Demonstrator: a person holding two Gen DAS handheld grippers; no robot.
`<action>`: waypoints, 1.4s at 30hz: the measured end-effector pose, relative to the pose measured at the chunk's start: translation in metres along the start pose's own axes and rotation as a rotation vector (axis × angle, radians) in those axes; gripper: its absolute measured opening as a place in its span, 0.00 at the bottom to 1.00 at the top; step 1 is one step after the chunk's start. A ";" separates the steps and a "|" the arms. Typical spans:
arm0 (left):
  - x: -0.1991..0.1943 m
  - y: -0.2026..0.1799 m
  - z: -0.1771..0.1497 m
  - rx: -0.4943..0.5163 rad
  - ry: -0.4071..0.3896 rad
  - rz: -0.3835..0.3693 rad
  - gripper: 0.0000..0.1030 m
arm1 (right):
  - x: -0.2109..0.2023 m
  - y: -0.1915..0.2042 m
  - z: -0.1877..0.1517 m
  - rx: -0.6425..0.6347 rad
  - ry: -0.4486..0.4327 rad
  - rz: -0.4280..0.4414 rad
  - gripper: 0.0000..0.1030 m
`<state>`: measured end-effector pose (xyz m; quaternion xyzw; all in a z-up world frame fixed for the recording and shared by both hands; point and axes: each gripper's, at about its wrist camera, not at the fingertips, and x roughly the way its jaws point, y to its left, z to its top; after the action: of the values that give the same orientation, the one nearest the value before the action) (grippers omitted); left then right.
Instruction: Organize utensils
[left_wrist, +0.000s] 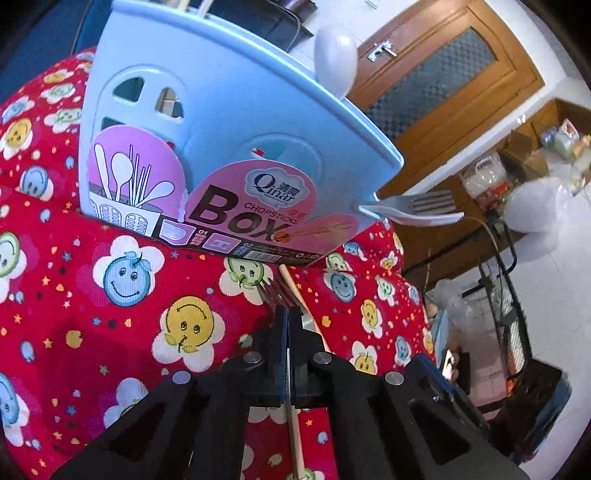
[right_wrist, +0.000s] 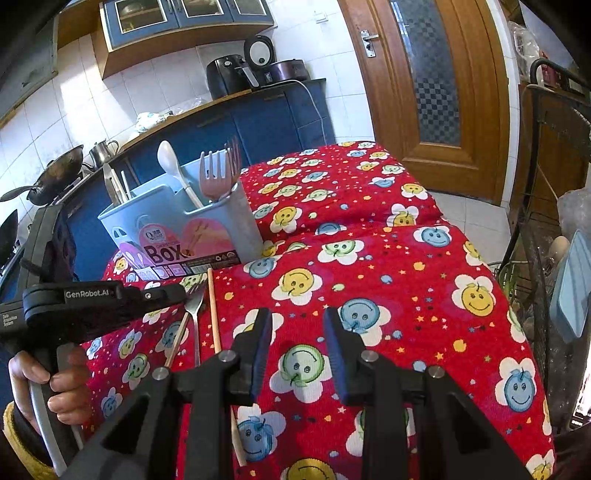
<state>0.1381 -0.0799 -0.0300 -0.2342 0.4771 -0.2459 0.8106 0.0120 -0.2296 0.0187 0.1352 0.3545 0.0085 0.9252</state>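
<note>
the left tongs (left_wrist: 287, 308) pinch the fork (left_wrist: 275, 291) just before the box (left_wrist: 221, 122), the right tongs (right_wrist: 297, 325) gape empty; gripped near its tines, it may slip.

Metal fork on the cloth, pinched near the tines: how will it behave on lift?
The fork looks rigid, so probably no flex. With the left hand-held gripper shut near its tines, the long handle may droop or pivot. Smooth metal could slip.

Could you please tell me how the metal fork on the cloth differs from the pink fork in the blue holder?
The metal fork lies flat, clamped in the left gripper; the pink fork stands tines-up in the blue holder, untouched. One is silvery, the other pink. Both have four tines.
</note>
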 end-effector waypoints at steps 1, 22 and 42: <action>-0.001 0.001 0.000 -0.013 -0.001 -0.003 0.00 | 0.000 0.000 0.000 -0.001 0.001 0.000 0.31; 0.015 0.002 0.006 -0.050 0.020 -0.013 0.13 | 0.001 0.000 -0.002 0.006 0.006 0.007 0.31; -0.084 -0.004 0.001 0.029 -0.191 -0.104 0.05 | -0.009 0.024 0.002 -0.031 0.012 0.038 0.31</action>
<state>0.1032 -0.0307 0.0281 -0.2692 0.3814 -0.2709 0.8418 0.0082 -0.2082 0.0322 0.1276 0.3571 0.0325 0.9248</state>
